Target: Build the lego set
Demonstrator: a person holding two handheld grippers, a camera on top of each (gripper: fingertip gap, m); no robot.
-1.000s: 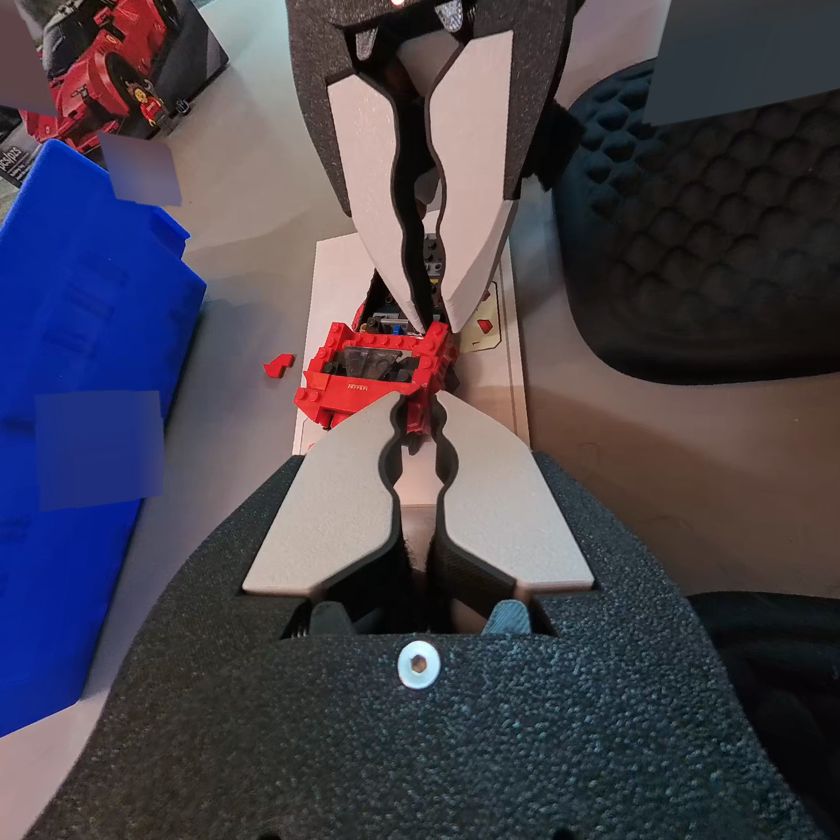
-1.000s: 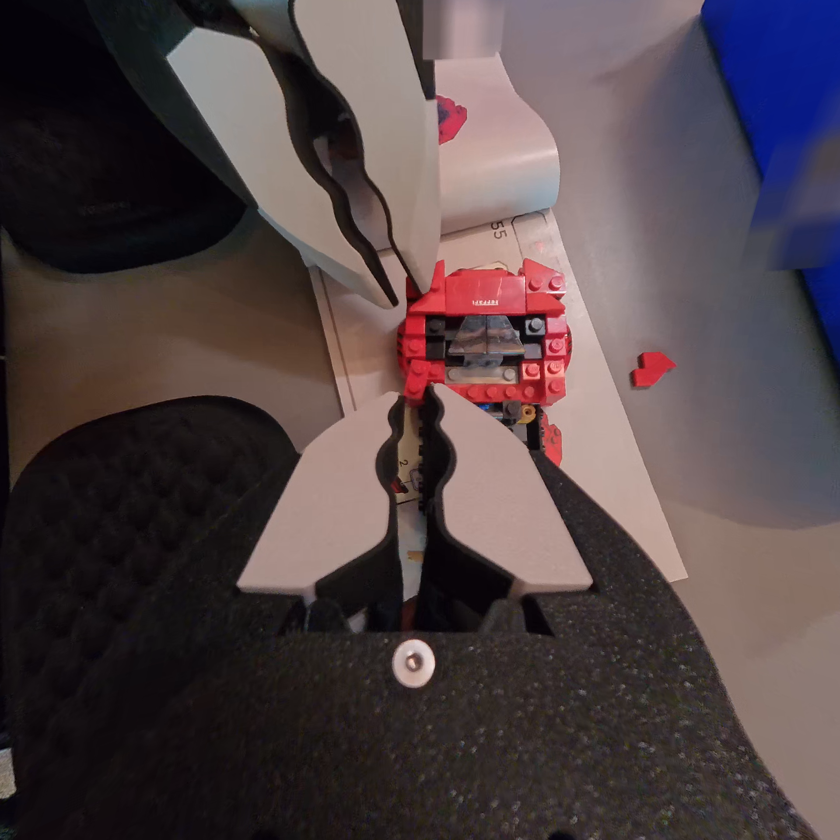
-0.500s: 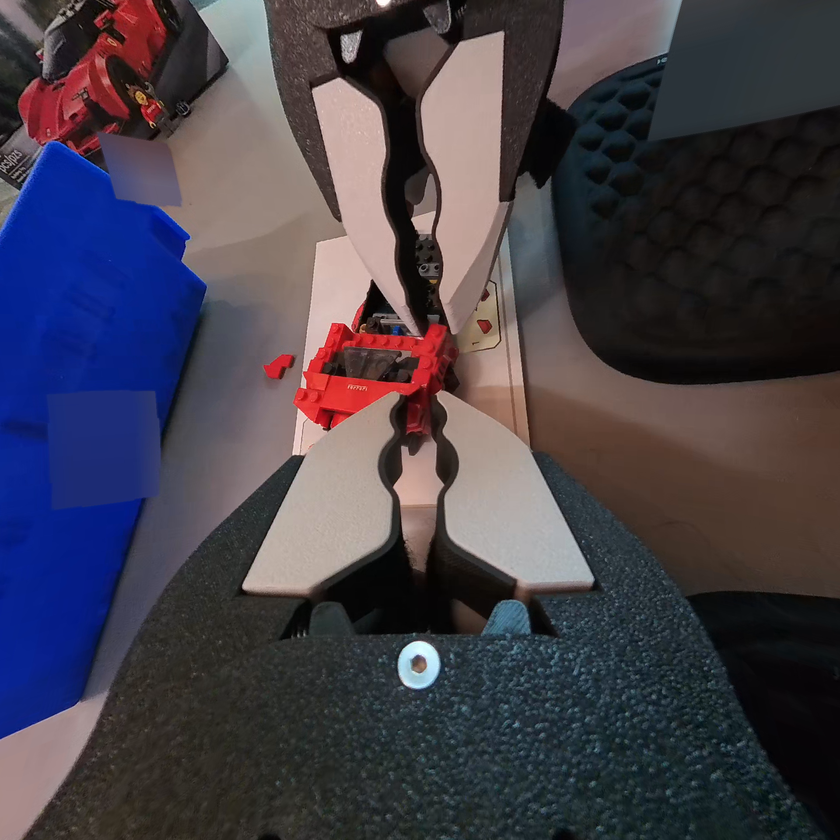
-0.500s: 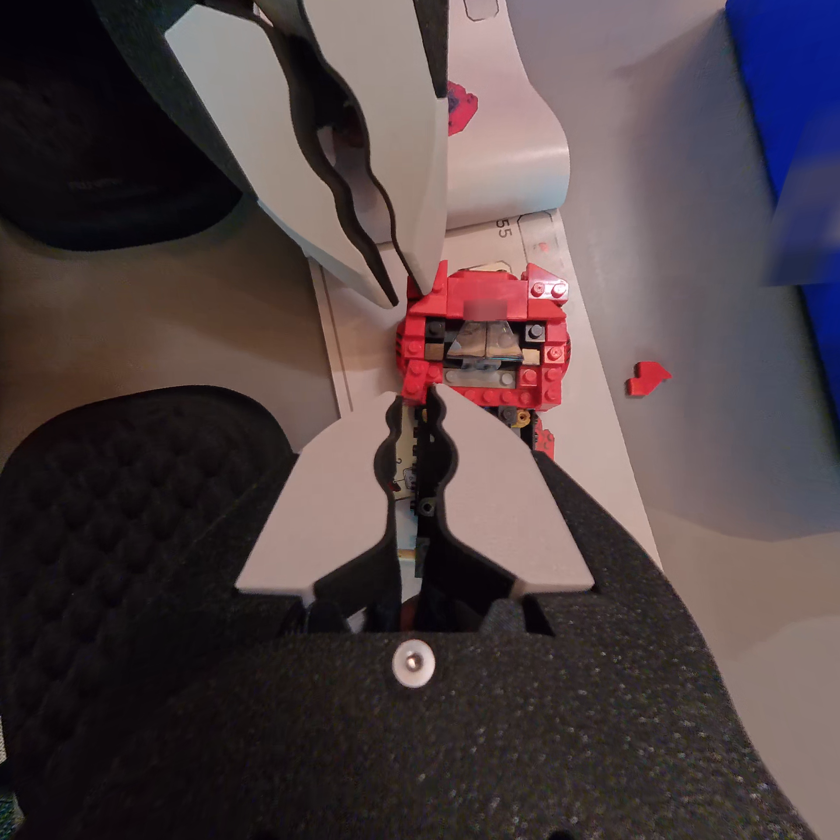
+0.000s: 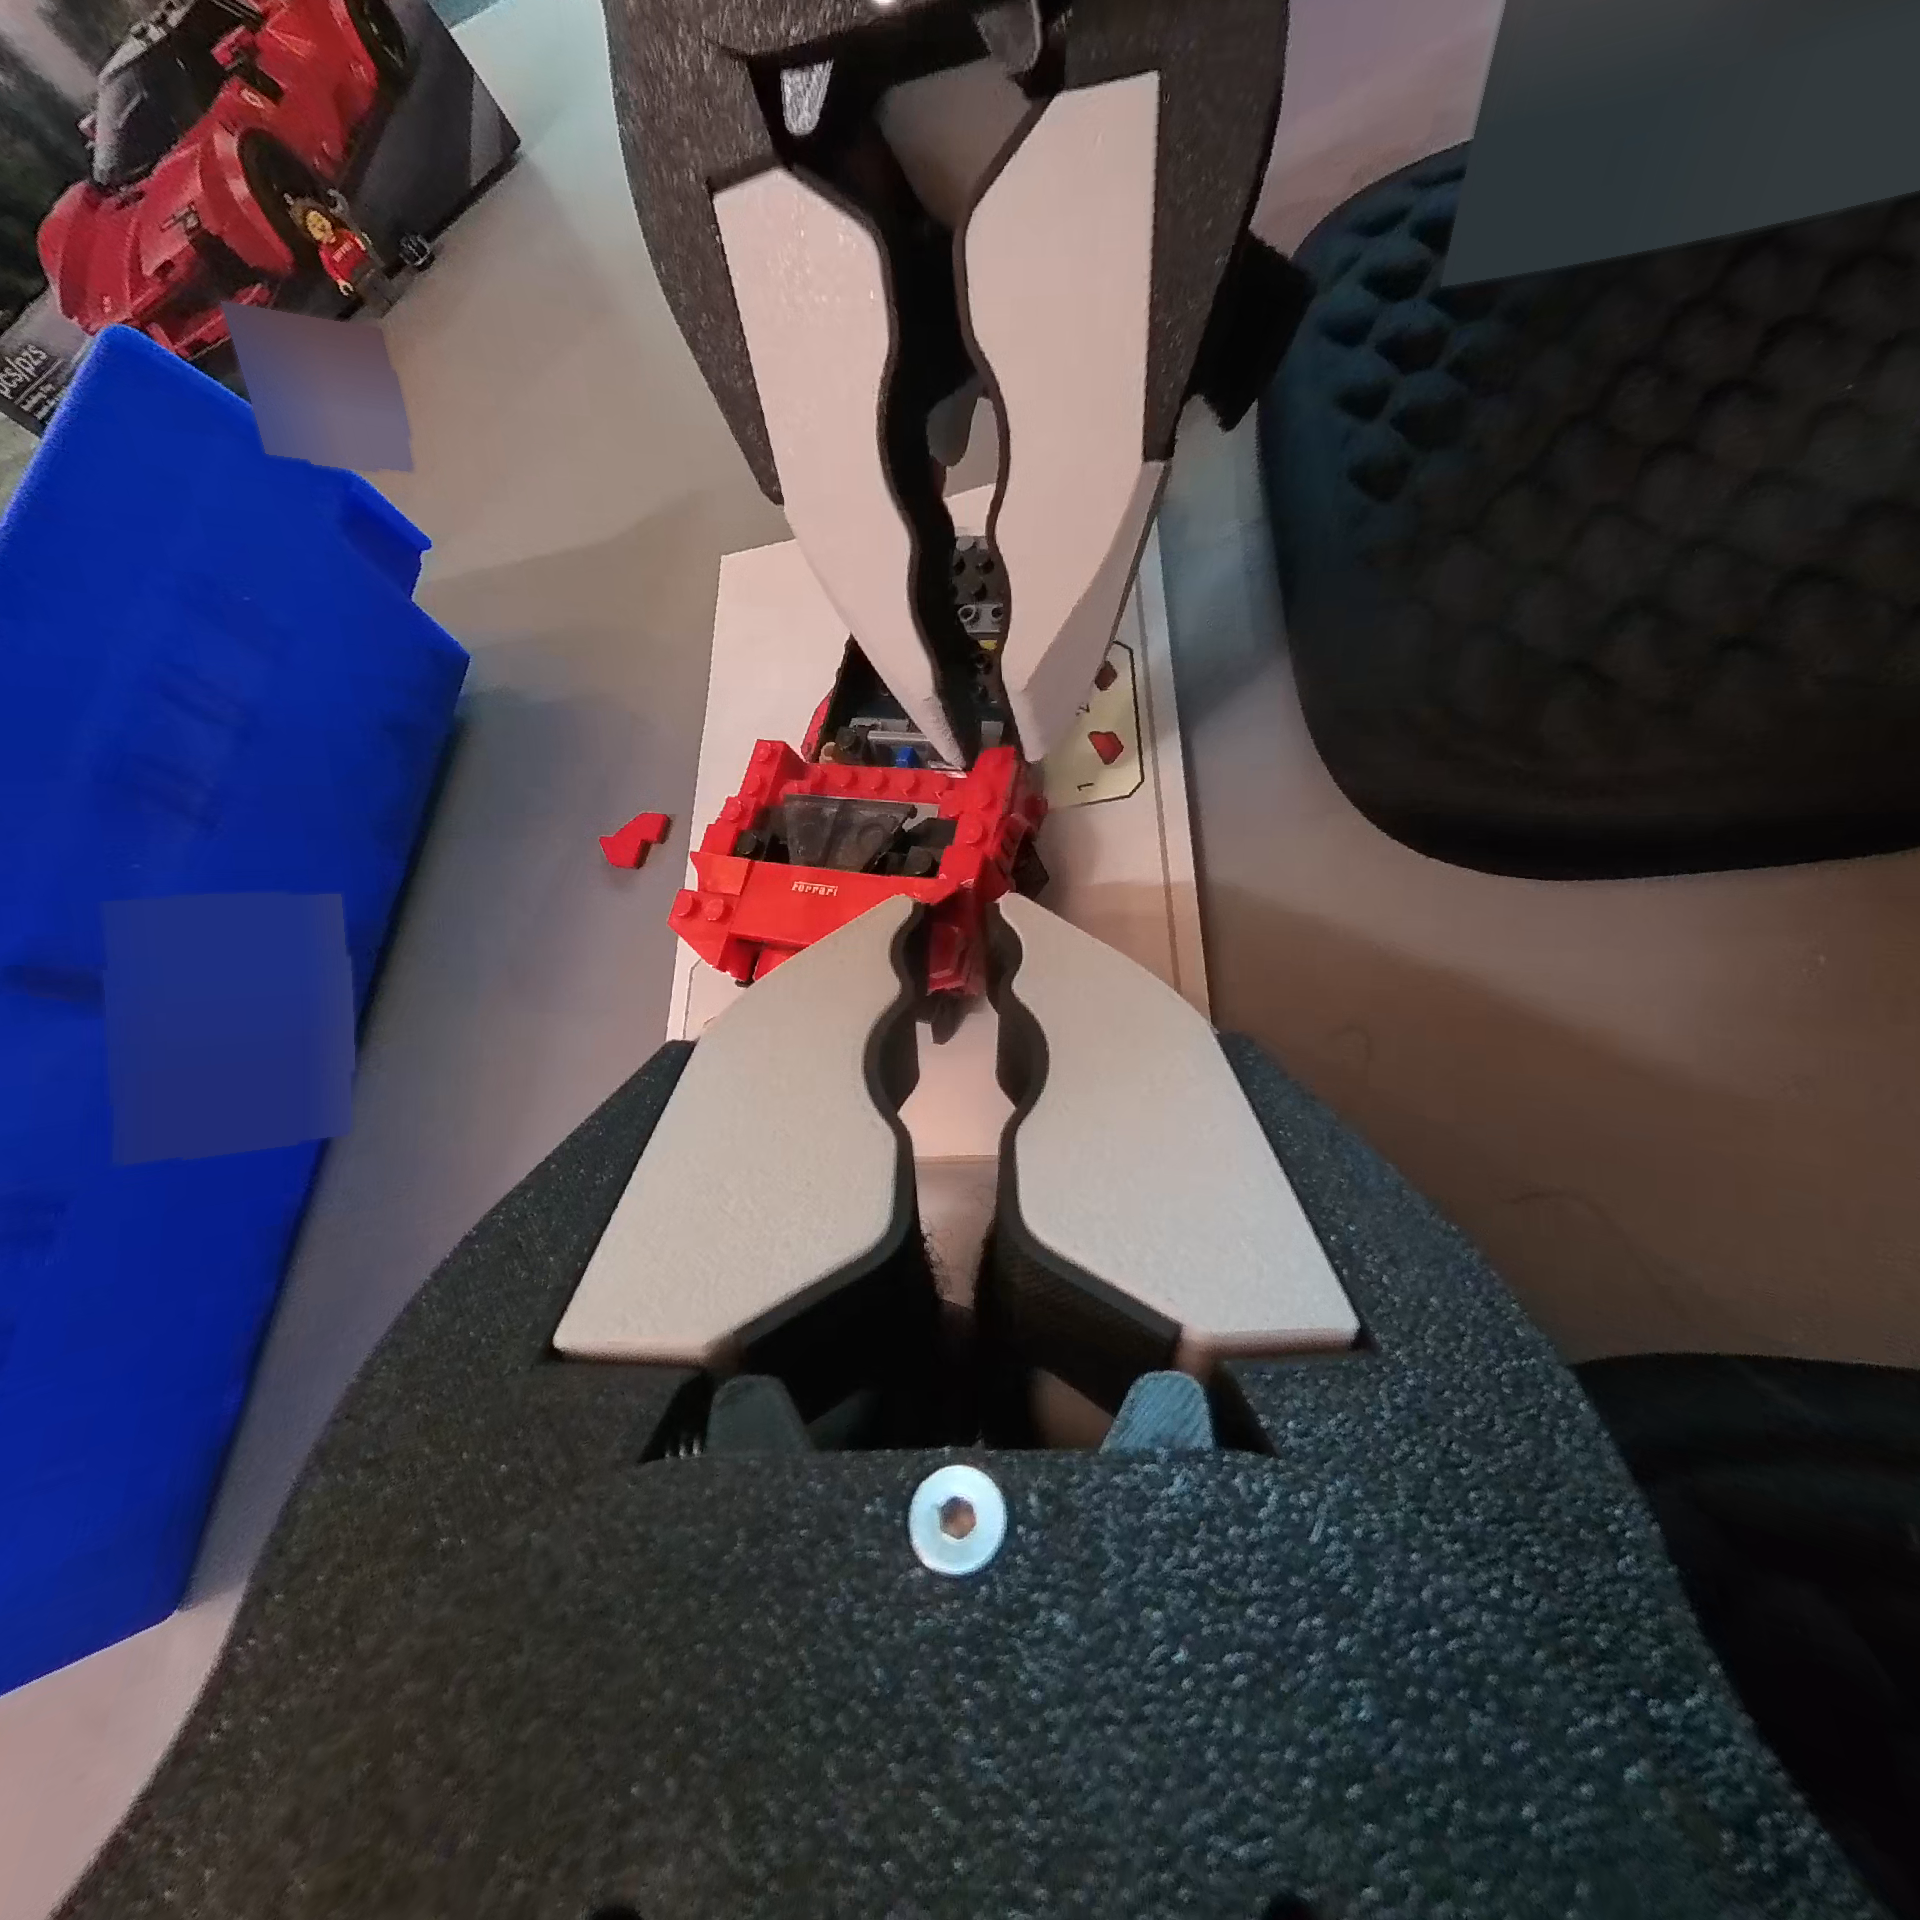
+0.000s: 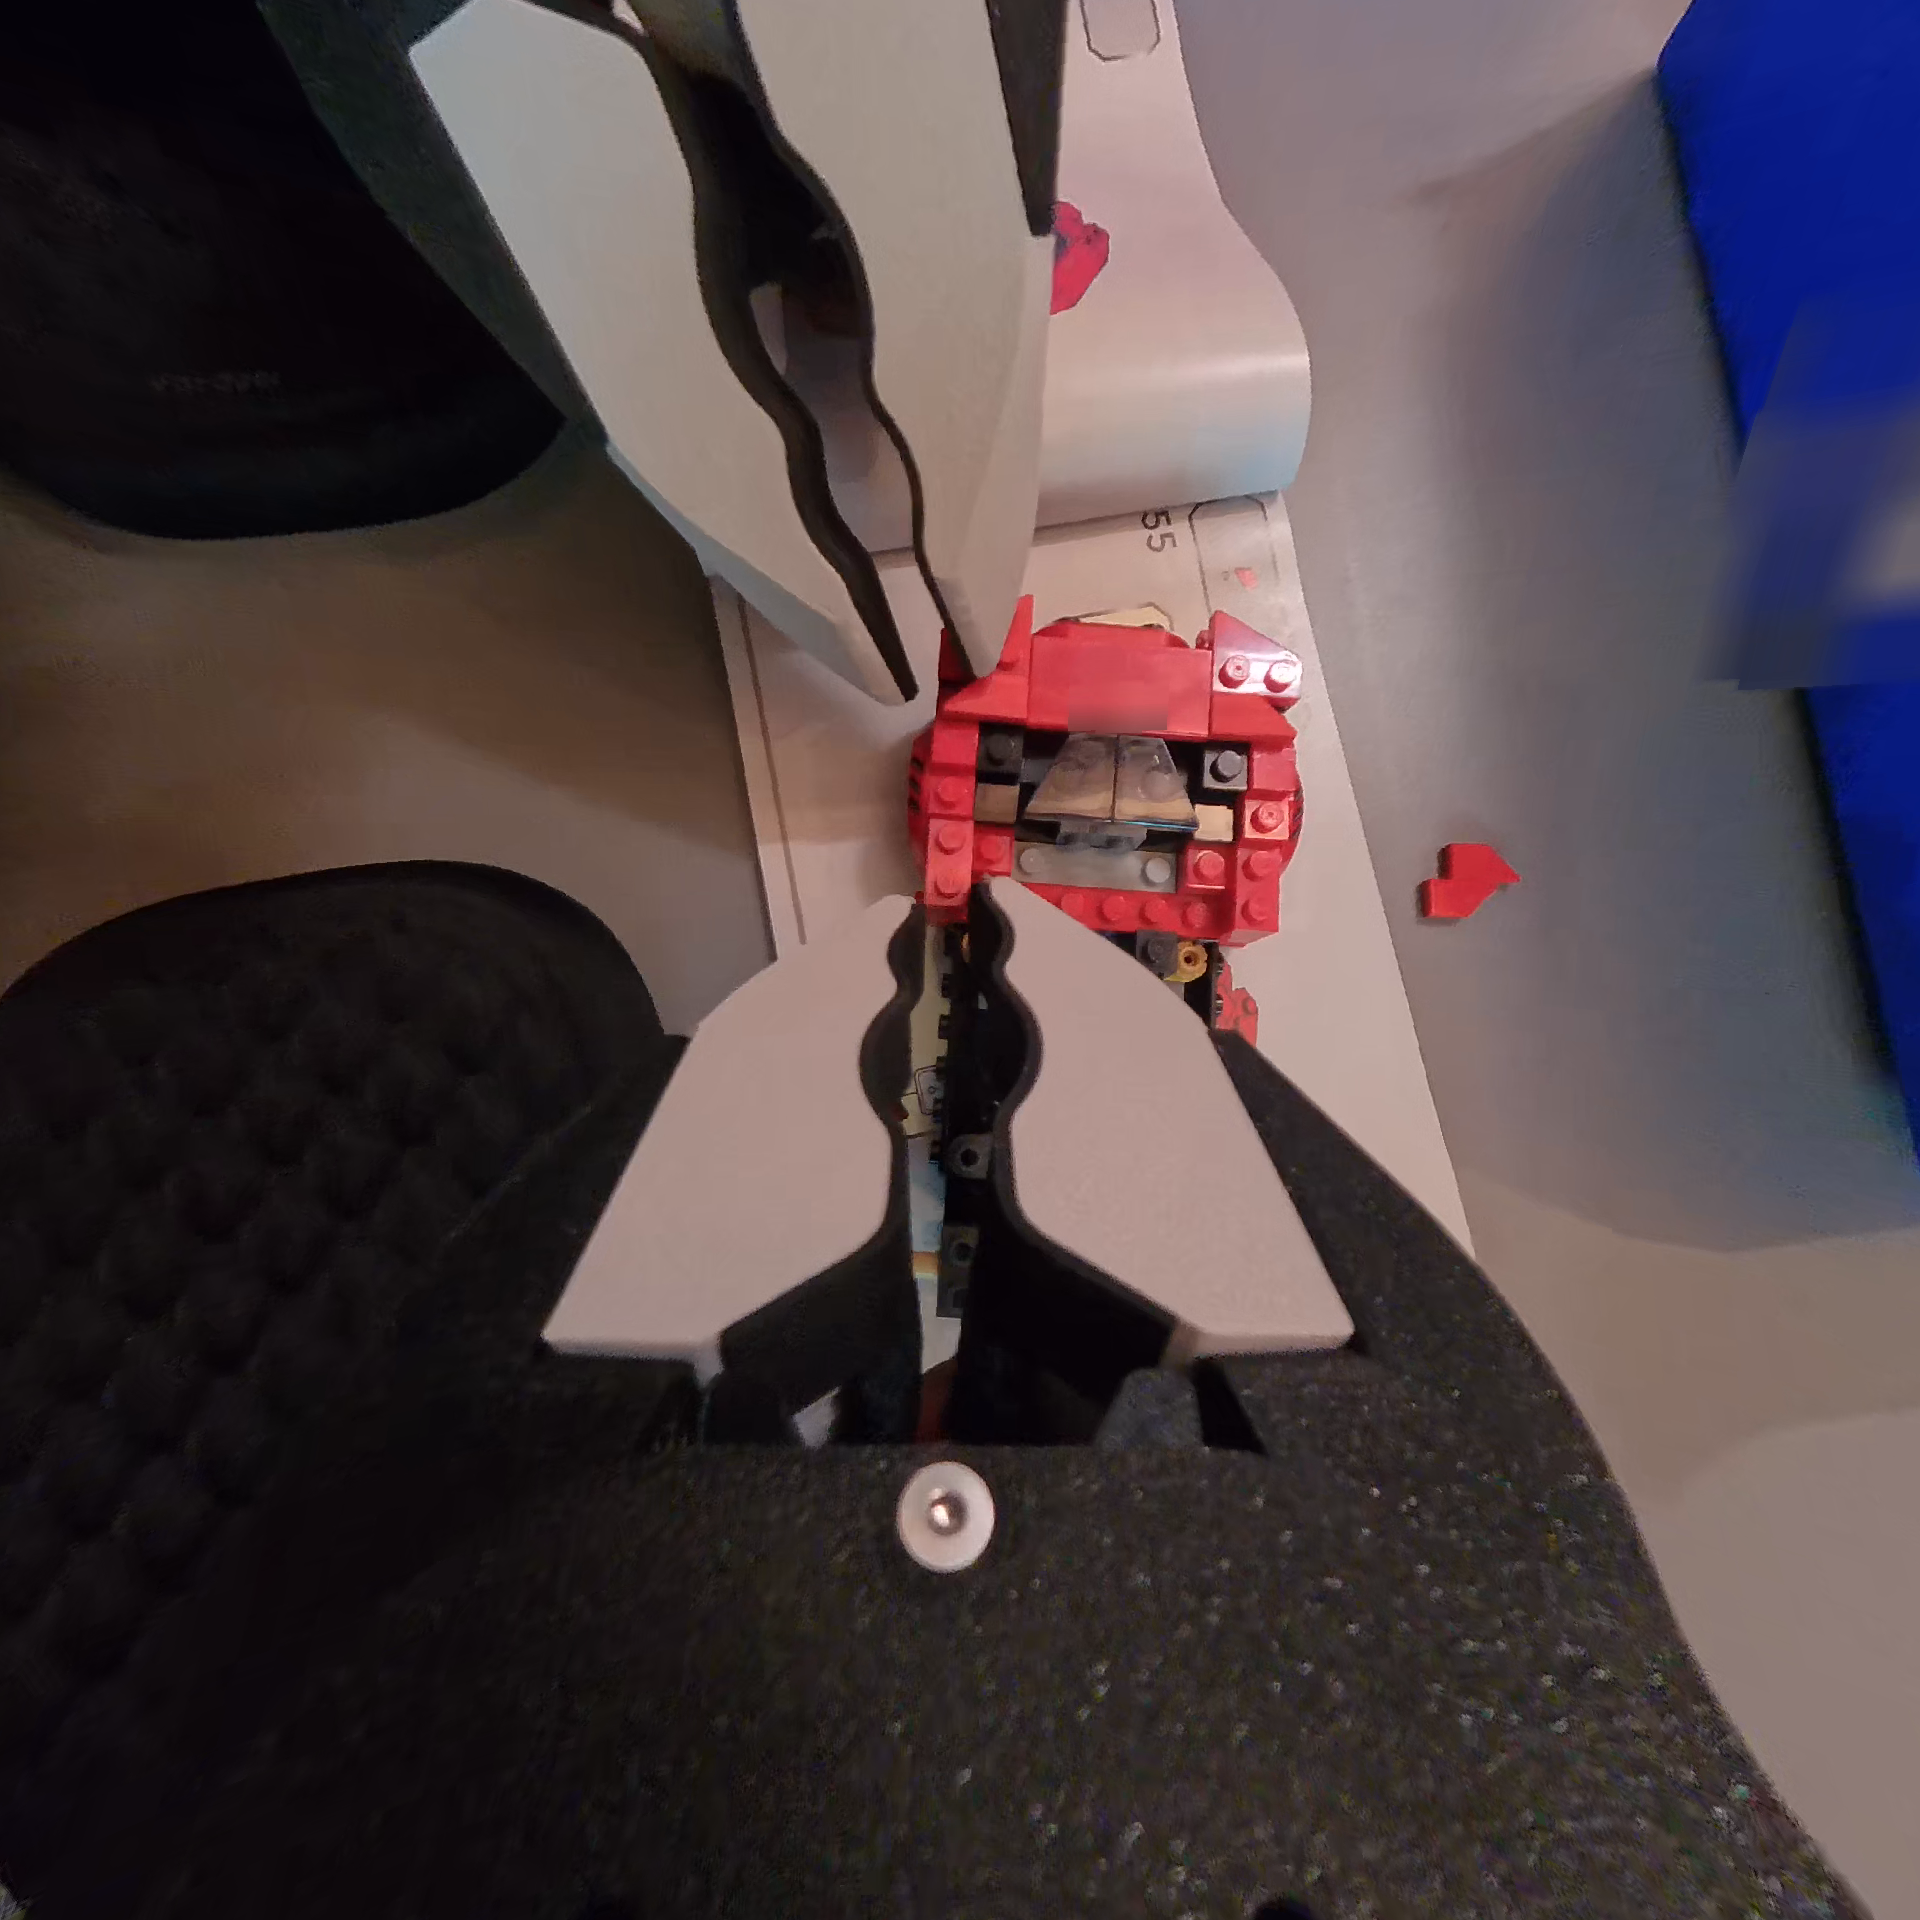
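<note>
A partly built red lego car [image 5: 831, 883] lies on the open instruction booklet [image 5: 758, 665]. My left gripper [image 5: 956, 925] is shut on the car's near red corner. My right gripper [image 5: 987, 743] comes from the far side and is shut on the car's black chassis. In the right wrist view the car [image 6: 1112, 686] sits just past my right gripper [image 6: 948, 904], with the black chassis between the fingers. The left gripper [image 6: 935, 681] pinches its far left corner. A loose small red piece [image 5: 634, 836] lies on the table beside the booklet and also shows in the right wrist view [image 6: 1465, 883].
A blue bin [image 5: 187, 831] stands left of the car, on the right in the right wrist view [image 6: 1818, 312]. The lego set's box [image 5: 229, 156] lies at the far left. A black textured cushion [image 5: 1610, 571] lies to the right. My left and right fingertips are right by each other. About 10 centimeters separates my right fingertips from the loose small red piece [image 5: 634, 836]. My right wrist view [image 6: 1471, 887] looks at it from another angle.
Both grippers keep their hold on the car. The right gripper has shifted slightly towards the car, which looks a little closer and more tilted in the right wrist view.
</note>
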